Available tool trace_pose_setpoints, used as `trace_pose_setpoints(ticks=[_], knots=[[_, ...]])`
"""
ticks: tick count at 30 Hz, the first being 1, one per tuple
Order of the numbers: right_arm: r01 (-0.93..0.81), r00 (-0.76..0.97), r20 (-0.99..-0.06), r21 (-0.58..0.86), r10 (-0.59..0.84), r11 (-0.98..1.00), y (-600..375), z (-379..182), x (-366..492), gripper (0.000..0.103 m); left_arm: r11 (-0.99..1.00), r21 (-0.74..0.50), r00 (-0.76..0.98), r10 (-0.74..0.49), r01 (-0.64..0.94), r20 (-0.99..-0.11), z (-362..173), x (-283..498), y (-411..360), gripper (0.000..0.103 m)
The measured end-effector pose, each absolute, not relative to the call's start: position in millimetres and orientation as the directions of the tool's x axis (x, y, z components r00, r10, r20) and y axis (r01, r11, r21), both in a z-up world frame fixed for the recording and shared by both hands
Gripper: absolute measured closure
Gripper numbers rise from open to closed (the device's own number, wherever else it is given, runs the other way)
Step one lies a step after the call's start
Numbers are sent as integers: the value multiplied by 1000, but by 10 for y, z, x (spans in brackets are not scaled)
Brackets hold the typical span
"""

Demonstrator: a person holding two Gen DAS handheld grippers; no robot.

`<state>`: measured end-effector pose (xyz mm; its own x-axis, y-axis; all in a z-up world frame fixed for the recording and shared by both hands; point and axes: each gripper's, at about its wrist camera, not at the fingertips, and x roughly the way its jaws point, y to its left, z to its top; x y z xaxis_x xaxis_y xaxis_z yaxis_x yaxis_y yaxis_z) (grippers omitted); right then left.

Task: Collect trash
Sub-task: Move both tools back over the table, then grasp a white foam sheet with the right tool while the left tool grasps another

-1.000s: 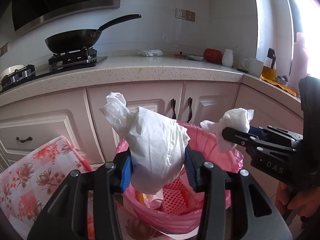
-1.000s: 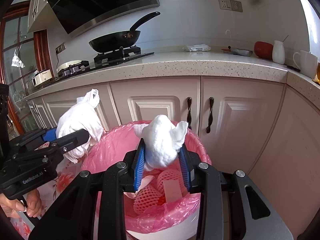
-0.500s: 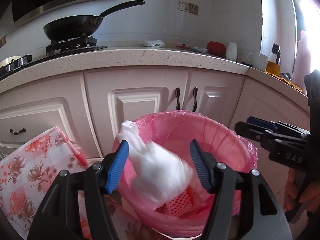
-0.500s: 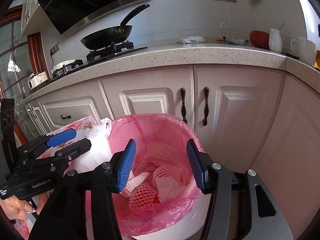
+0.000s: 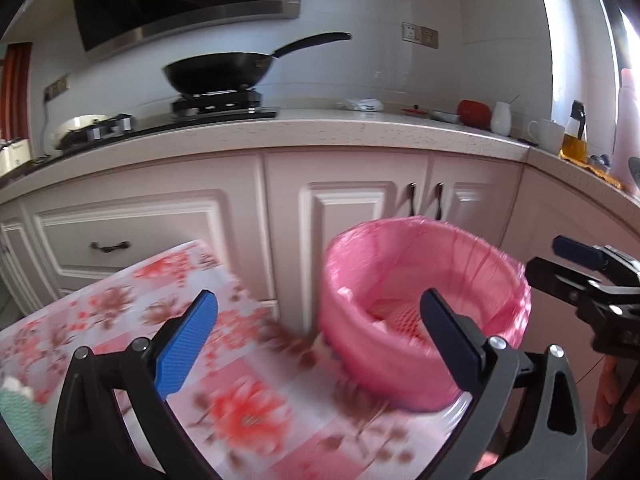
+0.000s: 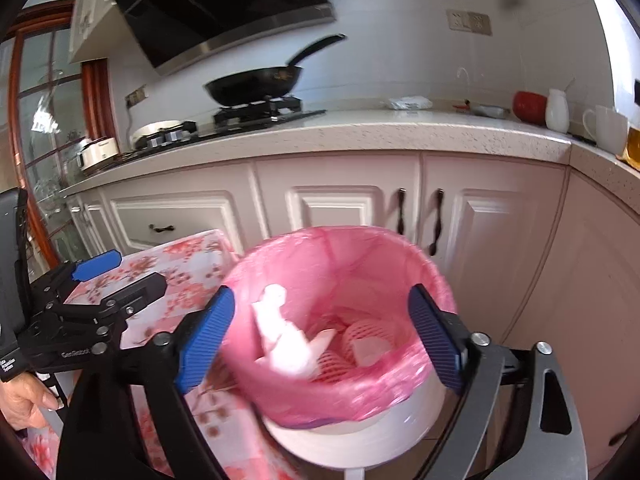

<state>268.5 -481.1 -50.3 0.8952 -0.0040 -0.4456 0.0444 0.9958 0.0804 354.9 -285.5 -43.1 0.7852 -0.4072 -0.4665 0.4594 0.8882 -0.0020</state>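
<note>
Now both the left gripper (image 5: 316,322) and right gripper (image 6: 322,326) are hanging spread and empty; the white tissue (image 6: 286,338), looking soft and light, is lying inside the pink-lined bin (image 6: 400,384), easiest pinched at its crumpled middle.

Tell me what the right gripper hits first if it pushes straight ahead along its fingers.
Most likely the pink plastic bag lining the white bin, and the white crumpled tissue inside it. The open right gripper points into the bin's mouth, though depth is unclear.

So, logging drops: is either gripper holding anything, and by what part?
Nothing is held. The left gripper and right gripper are open; white trash lies in the bin.
</note>
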Motion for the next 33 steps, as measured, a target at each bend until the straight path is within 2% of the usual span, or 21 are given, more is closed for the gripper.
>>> trace_pose_setpoints(ticks=[8,21,33], knots=[[-49,878,-470,89,85,995,-4188,-654,2534,18,934,16,847,-316,357,-429,-433,2937,-2125,5],[-197,806,-555,80,207,977,-3179,-1042,2676,18,994,27,868,-81,107,-491,-740,2545,-834,5],[-300,715,-652,41,253,953,-2587,-1378,3257,18,999,-1,837,-44,51,-545,-971,2616,-494,5]])
